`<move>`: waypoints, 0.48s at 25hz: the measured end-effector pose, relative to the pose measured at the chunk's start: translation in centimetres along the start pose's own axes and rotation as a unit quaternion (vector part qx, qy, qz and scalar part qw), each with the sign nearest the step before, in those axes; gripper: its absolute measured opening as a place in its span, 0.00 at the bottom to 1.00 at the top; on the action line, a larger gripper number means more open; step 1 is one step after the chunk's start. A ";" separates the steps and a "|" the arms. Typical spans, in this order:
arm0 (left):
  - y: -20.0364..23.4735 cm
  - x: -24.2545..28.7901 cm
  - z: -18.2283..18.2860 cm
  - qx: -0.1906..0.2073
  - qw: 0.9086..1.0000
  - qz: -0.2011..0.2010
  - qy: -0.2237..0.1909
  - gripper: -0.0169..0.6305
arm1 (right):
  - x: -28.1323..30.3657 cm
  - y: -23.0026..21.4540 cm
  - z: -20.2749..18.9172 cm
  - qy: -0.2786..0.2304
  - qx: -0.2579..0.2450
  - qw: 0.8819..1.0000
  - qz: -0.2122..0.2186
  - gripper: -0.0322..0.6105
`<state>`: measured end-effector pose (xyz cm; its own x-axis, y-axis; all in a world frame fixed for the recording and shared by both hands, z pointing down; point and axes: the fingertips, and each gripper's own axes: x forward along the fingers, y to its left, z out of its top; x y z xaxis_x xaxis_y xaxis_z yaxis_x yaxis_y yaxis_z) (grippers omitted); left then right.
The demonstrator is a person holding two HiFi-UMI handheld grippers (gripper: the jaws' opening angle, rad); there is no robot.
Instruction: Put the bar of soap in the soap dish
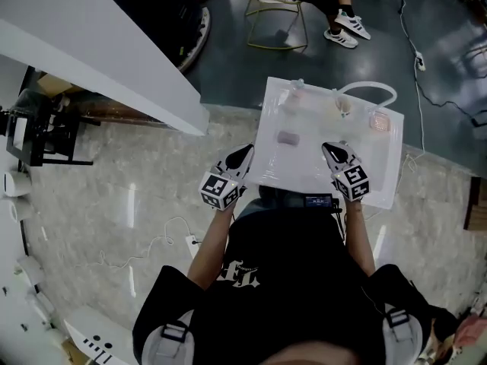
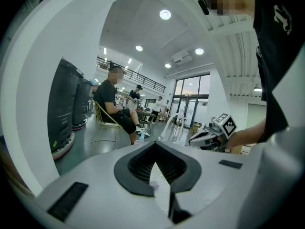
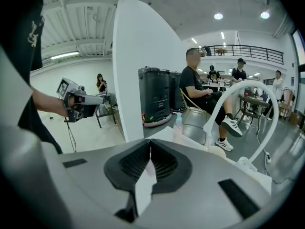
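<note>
The bar of soap (image 1: pixel 288 137) lies flat on the white worktop (image 1: pixel 300 167), in its left half and about midway from the near edge to the far one. It is a small, pale purple block. In the head view its long axis runs roughly left to right across the worktop, tilted only slightly. It is too small there to show its faces or edges.

Well apart from it, at the far right corner, sits a pinkish thing that reads as the soap dish (image 1: pixel 379 121); its shape is hard to make out. A white looped tube (image 1: pixel 370 89) arches just behind the dish. A small cream round thing (image 1: pixel 342 106) stands near the foot of the loop, and a clear bottle (image 1: pixel 297 90) stands at the far left edge.

The left gripper (image 1: pixel 245 153) hangs over the near left edge of the worktop with its jaws closed tip to tip, nothing between them. Through the narrow slit below the tips a purple speck shows, probably the soap. The right gripper (image 1: pixel 329 150) hangs over the near right part, jaws likewise closed and empty. Neither touches the soap, which lies ahead of them and between their lines.

The person's dark shirt hides the near edge of the worktop. Beyond the worktop, a seated person's sneakers (image 1: pixel 348 27) and a wire chair (image 1: pixel 278 21) are cut off by the picture's top.
</note>
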<state>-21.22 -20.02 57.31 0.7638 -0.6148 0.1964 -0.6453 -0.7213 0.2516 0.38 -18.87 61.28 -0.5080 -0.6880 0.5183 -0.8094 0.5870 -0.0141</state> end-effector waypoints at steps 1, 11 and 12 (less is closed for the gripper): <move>0.2 -0.1 -0.1 0.001 1.000 0.004 0.002 0.04 | 0.6 -0.1 -0.5 0.005 0.001 1.000 0.007 0.06; 2.7 0.2 -2.2 -0.011 0.999 0.031 0.034 0.04 | 8.1 -0.2 -4.5 0.086 -0.020 0.992 0.087 0.06; 2.7 0.3 -2.4 -0.012 0.999 0.031 0.038 0.04 | 8.8 0.0 -4.9 0.092 -0.019 0.991 0.096 0.06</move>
<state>-22.73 -21.39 60.34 0.7214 -0.6320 0.2831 -0.6920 -0.6742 0.2581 -2.66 -22.87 70.07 -0.5864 -0.4742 0.6567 -0.6892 0.7180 -0.0971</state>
